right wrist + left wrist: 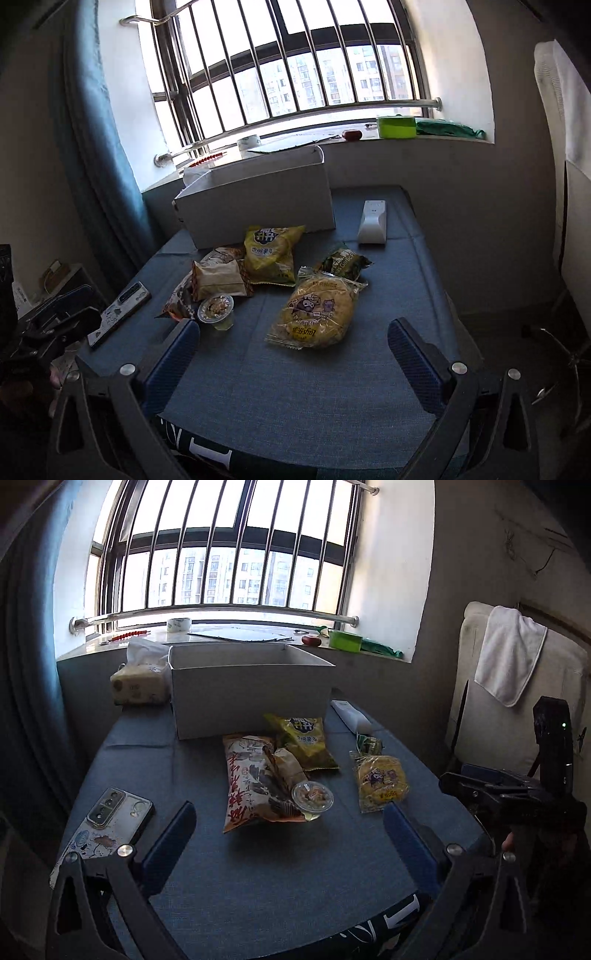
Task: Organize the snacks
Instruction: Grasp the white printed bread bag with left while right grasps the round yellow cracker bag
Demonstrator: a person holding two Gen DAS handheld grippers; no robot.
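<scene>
Six snacks lie loose on the table (258,878) just before the white box (251,690), presumably their destination. Left gripper (290,827) and right gripper (293,343): jaws wide, empty, hovering nearside.

On my left a phone (107,821) in a cartoon case lies face down on the blue tablecloth (258,878). A tissue pack (138,681) sits at the far left, a white remote (373,221) far right. On the windowsill I see a tape roll (178,624) and a green tub (396,126). A white towel (508,653) hangs over a chair.
</scene>
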